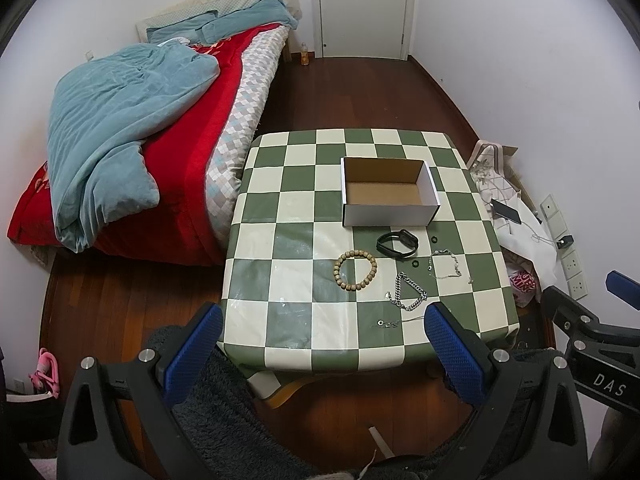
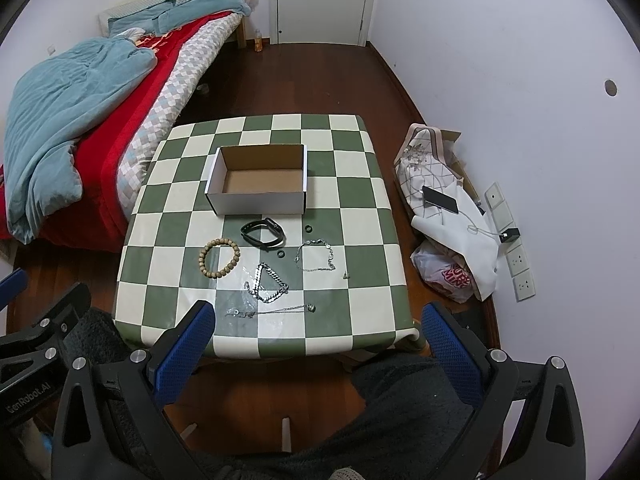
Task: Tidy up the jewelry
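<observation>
An empty white cardboard box (image 1: 386, 192) (image 2: 260, 184) stands on the green-and-cream checked table (image 1: 280, 240) (image 2: 360, 240). In front of it lie a black wristband (image 1: 397, 243) (image 2: 263, 233), a wooden bead bracelet (image 1: 355, 270) (image 2: 219, 258), a thick silver chain (image 1: 408, 292) (image 2: 267, 283), a thin silver bracelet (image 1: 445, 264) (image 2: 316, 256), a fine necklace (image 1: 394, 323) (image 2: 272, 311) and small black rings (image 1: 415, 264) (image 2: 281, 255). My left gripper (image 1: 322, 344) is open at the table's near edge. My right gripper (image 2: 318, 342) is open at the near edge too. Both are empty.
A bed (image 1: 160, 120) with a blue quilt and red cover stands left of the table. Bags (image 2: 448, 216), a phone (image 2: 440, 199) and a power strip (image 2: 508, 240) lie on the floor at the right by the wall. A white door (image 1: 362, 8) is at the back.
</observation>
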Motion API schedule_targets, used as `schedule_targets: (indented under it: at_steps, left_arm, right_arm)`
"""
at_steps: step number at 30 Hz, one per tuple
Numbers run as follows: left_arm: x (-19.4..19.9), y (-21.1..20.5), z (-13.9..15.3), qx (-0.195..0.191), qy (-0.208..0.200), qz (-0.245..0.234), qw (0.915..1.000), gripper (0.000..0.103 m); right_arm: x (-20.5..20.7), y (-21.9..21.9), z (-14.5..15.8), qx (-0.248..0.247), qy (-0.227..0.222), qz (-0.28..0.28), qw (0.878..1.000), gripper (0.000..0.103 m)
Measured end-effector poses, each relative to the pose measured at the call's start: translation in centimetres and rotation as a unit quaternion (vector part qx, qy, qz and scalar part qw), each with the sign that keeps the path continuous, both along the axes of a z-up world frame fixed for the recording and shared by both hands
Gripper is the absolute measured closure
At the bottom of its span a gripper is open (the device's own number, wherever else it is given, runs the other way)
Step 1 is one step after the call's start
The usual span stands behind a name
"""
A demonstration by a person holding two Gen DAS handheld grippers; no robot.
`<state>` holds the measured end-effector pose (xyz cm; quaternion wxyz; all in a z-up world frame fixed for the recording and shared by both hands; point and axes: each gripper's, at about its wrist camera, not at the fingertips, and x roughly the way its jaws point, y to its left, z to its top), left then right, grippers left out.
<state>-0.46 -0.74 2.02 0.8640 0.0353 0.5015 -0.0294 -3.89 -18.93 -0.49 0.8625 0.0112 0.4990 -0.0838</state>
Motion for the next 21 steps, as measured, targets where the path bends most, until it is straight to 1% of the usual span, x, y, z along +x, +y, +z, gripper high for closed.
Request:
schedule_targets:
  at_steps: [10,13,21]
  left_arm:
    - [0.0,0.0,0.6,-0.001,-0.002,0.000,1.0000,0.000]
    - [0.0,0.1,0.7,-0.002,-0.003,0.000,1.0000,0.000]
    - [0.1,0.4,0.8,-0.002,-0.005,0.002,1.0000,0.000]
  right_arm:
    - [-0.1,0.1,-0.1,0.000,-0.001,0.000,1.000,0.000]
    - [-0.1,0.5,0.6,-0.001,-0.003,0.002,1.000,0.000]
    - [-0.1,0.8,0.9,0.001,-0.004,0.003,1.000,0.000]
